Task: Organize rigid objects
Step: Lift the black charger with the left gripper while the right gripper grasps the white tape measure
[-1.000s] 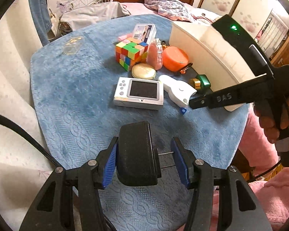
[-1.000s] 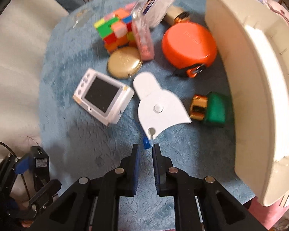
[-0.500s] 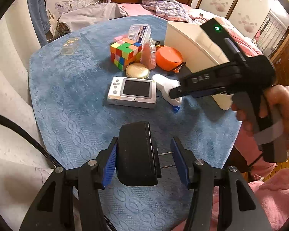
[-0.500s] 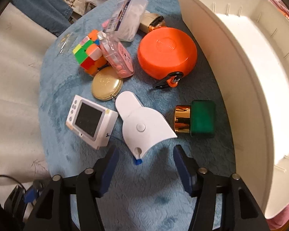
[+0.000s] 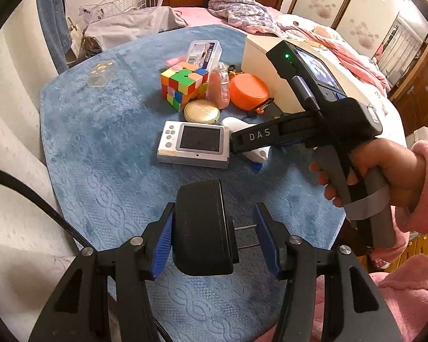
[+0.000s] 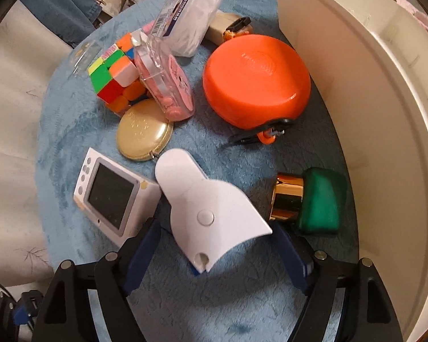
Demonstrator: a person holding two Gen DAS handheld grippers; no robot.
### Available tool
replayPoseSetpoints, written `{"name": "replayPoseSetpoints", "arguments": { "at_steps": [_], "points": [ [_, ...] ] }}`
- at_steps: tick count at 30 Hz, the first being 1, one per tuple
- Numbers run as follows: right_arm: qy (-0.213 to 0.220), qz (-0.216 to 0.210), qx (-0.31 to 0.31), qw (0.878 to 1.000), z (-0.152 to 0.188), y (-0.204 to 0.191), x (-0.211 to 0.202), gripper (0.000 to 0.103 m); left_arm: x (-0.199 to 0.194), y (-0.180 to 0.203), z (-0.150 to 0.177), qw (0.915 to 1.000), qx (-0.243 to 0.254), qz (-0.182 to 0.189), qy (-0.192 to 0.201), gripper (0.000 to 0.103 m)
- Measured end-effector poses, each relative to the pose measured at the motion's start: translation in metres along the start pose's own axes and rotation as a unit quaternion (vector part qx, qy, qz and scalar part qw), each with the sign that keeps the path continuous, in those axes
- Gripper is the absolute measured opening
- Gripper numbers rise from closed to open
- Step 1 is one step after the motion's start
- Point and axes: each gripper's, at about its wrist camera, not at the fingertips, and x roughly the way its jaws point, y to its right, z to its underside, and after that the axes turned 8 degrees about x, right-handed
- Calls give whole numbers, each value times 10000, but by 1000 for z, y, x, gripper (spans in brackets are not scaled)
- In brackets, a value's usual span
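Observation:
My left gripper (image 5: 214, 216) is shut on a black power adapter (image 5: 202, 228): one blue pad lies on its body and the other on its metal prongs, above the blue tablecloth (image 5: 100, 148). My right gripper (image 6: 215, 236) points steeply down and its jaws are opening. A white fan-shaped device (image 6: 211, 208) lies flat between the blue pads (image 6: 145, 242), which do not press on it. A hand (image 5: 385, 171) in a pink sleeve holds that gripper. A tall white bin (image 6: 385, 114) stands on the right.
Close to the white device lie a screen gadget (image 6: 111, 196), a gold compact (image 6: 144, 129), and a green bottle with a gold cap (image 6: 319, 202). Farther back are an orange round case (image 6: 256, 79), a colour cube (image 6: 114, 82), a pink clear bottle (image 6: 168, 82) and a clear box (image 6: 188, 14).
My right gripper went from shut to wide open and sank toward the table, so its fingers now straddle the white device. The left gripper and its adapter stayed put.

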Motion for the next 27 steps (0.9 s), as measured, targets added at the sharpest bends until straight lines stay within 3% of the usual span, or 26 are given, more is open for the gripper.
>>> {"name": "replayPoseSetpoints", "arguments": {
  "at_steps": [8,10,14,22,27],
  "points": [
    [309,284,-344,9985,-6,-8,6,81,1,-4,-2,10000,-25,-16,-11,57],
    [393,386,-473,9974,-7,-16,9,77,3,-5,-4,10000,-43,-33,-45,57],
    [609,448,-817,9938,-3,-25,8,58,5,-8,-5,9999,-115,-43,-67,57],
    [539,407,-846,9941,4,-20,3,57,6,-8,-8,9998,-147,-83,-62,57],
    [359,333,-703,9963,24,10,-15,57,3,-7,-10,9999,-130,-103,-31,57]
  ]
}}
